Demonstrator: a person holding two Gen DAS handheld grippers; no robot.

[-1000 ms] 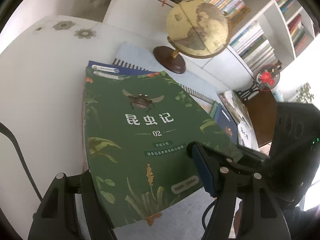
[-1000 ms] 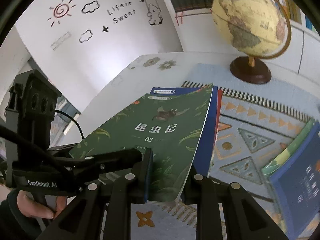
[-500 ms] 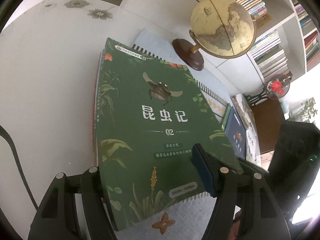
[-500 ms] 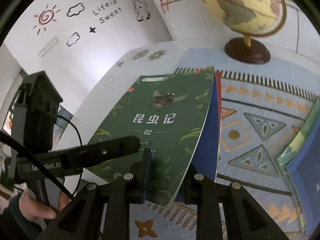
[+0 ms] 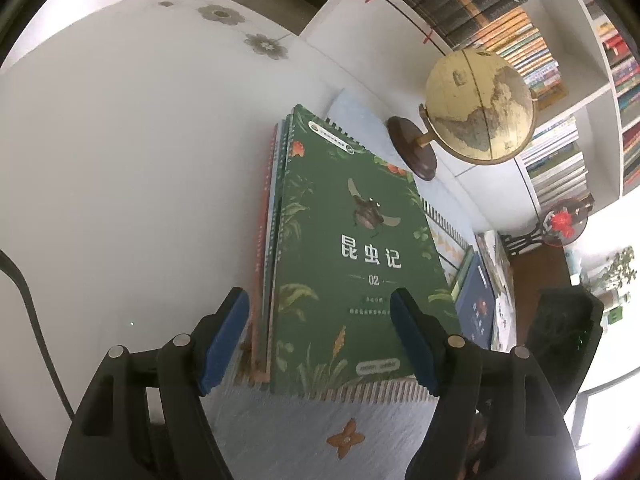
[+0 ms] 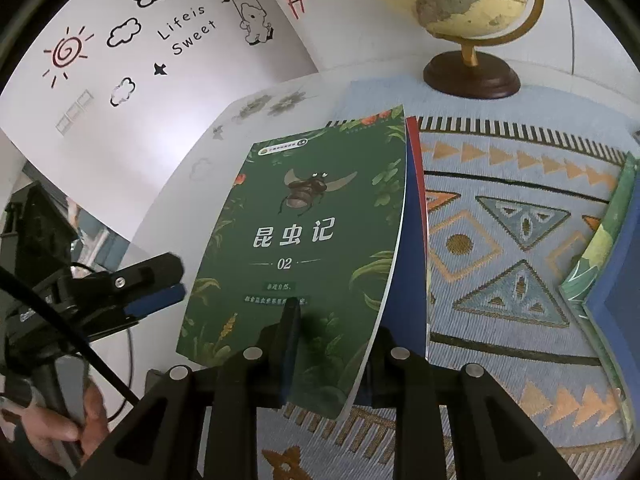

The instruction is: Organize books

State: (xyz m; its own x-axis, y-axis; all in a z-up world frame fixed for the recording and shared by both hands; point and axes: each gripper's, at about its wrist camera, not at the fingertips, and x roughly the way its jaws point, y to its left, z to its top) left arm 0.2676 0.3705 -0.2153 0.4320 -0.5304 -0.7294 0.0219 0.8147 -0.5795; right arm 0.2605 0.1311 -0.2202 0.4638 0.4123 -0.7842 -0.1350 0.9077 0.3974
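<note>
A green book (image 5: pixel 352 256) with a beetle on its cover tops a small stack with red and blue books (image 5: pixel 266 240) under it, on a patterned mat. My left gripper (image 5: pixel 320 320) straddles the stack's near corner. Its jaws are opening, with the blue pads (image 5: pixel 224 336) clear of the books on both sides. In the right wrist view the same green book (image 6: pixel 312 220) has its near right edge curled up. My right gripper (image 6: pixel 336 320) is shut on that edge, one finger on the cover and one beneath it, and its jaws are just starting to open. The left gripper (image 6: pixel 160 284) shows at the left there.
A globe (image 5: pixel 480 108) on a dark wooden base stands behind the stack. More books (image 6: pixel 616 280) lie at the mat's right. The mat (image 6: pixel 500 240) covers a white table (image 5: pixel 120 160). Bookshelves (image 5: pixel 560 60) fill the back wall. A hand (image 6: pixel 60 432) grips the left handle.
The green book has come down from a tilted hold to lie on the stack. My left jaws have widened and come off it. Both grippers have sunk and rolled slightly.
</note>
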